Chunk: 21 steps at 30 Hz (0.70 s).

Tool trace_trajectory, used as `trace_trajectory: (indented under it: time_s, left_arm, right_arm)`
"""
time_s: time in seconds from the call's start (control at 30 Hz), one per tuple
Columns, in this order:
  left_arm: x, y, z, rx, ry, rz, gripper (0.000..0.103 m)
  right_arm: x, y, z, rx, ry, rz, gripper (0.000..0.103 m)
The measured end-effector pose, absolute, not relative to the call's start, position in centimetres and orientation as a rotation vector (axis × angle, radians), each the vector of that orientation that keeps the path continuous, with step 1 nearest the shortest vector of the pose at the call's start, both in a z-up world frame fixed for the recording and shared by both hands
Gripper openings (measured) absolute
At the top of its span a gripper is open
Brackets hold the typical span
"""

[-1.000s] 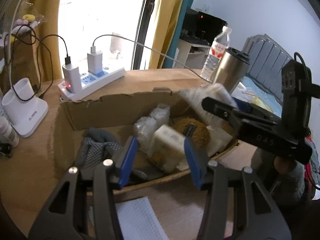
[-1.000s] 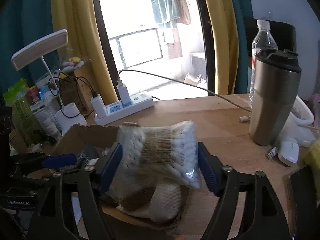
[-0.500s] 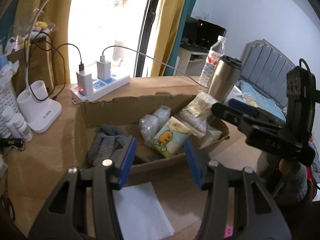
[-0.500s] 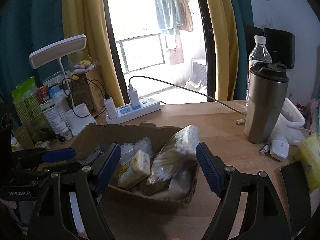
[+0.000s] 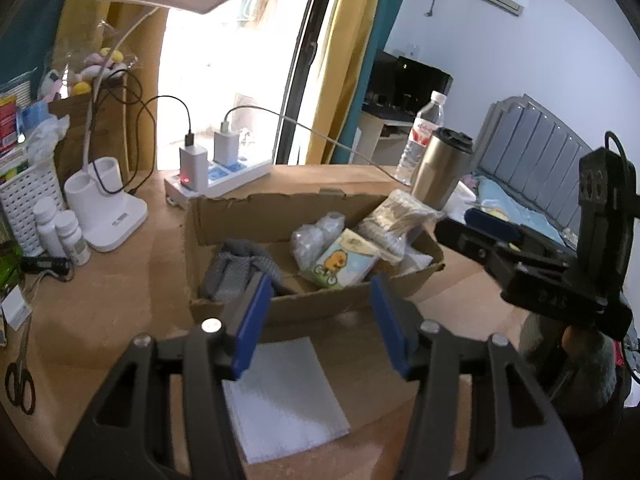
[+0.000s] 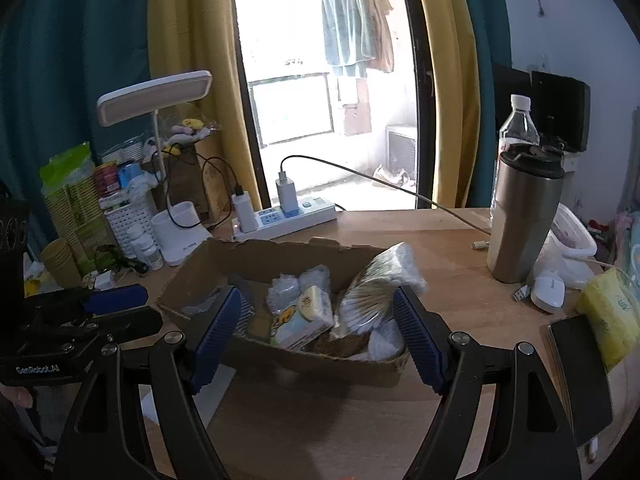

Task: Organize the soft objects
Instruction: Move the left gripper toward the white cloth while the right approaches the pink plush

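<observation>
Matt torn cardboard box [image 6: 256,254], glossy plastic bags [image 6: 372,280], brushed-metal tumbler [image 6: 524,216].

Bare desk [image 6: 440,248] open between cardboard box [image 6: 256,258] and steel tumbler [image 6: 520,216]; power strip [image 6: 288,218] just behind box.

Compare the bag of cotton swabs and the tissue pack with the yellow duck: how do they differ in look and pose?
The bag of cotton swabs is clear plastic and leans against the box's right end; the tissue pack is opaque, printed, and tilts nearer the middle. The bag looks bigger. Both lie inside the cardboard box.
</observation>
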<state>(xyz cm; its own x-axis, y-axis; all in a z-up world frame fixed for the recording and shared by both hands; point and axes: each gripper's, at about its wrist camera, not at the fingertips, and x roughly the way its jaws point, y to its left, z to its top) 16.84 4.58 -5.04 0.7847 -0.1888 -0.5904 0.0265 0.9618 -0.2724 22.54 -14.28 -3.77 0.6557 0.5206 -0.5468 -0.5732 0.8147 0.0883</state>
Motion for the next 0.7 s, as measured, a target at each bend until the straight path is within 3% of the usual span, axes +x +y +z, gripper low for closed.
trace_trajectory:
  time_s: [0.07,0.7]
  left_arm:
    - [16.3,4.7,-5.1,-0.260,0.655,-0.118,0.064]
    - [10.8,7.1,-6.0,-0.300,0.633,-0.074,0.068]
  right_arm:
    - [21.9,-14.1,-3.6,-0.101,0.586,0.625,0.081]
    - [16.2,-12.7,-3.6,-0.157,0.594,0.651,0.081]
